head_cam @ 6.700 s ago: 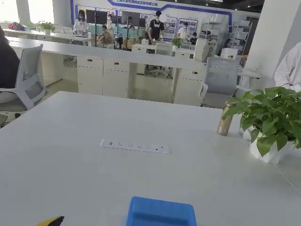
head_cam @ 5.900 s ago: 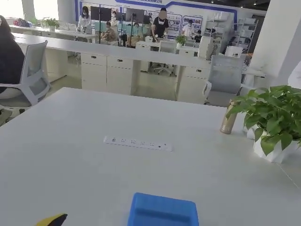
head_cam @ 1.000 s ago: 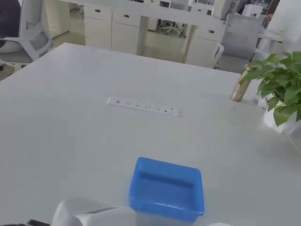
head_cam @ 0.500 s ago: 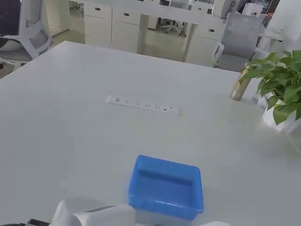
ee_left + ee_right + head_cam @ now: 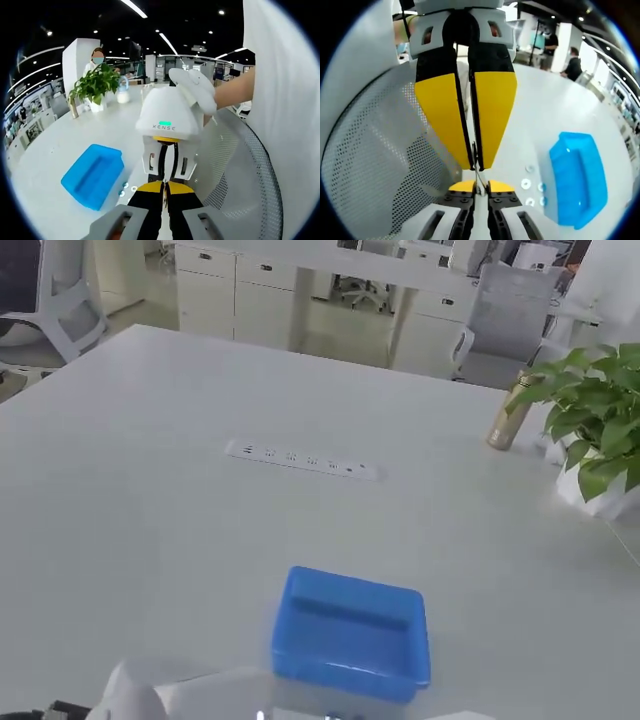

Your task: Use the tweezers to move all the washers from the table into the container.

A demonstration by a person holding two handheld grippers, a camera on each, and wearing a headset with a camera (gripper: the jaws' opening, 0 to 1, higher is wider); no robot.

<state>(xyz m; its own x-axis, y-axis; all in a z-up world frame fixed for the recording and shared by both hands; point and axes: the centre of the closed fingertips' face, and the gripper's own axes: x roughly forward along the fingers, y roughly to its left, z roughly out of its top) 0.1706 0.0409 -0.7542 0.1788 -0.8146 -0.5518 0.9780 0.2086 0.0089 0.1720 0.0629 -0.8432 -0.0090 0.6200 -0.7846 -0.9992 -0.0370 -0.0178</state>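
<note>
At the near edge of the white table (image 5: 200,540), beside a mesh chair (image 5: 380,165), the two grippers met tip to tip. The right gripper (image 5: 481,186) had its yellow-tipped jaws pinched on a thin metal sliver, seemingly the tweezers (image 5: 478,176). The left gripper (image 5: 475,161) pointed back at it, jaws drawn together with only a narrow slit between them; whether they also gripped the tweezers could not be told. Several washers (image 5: 525,184) lay on the table just beside the long wall of the blue container (image 5: 575,175). A white-gloved hand (image 5: 197,92) held the right gripper's body. Farther back lay a power strip (image 5: 300,458), with a potted plant (image 5: 600,420) at the right.
</note>
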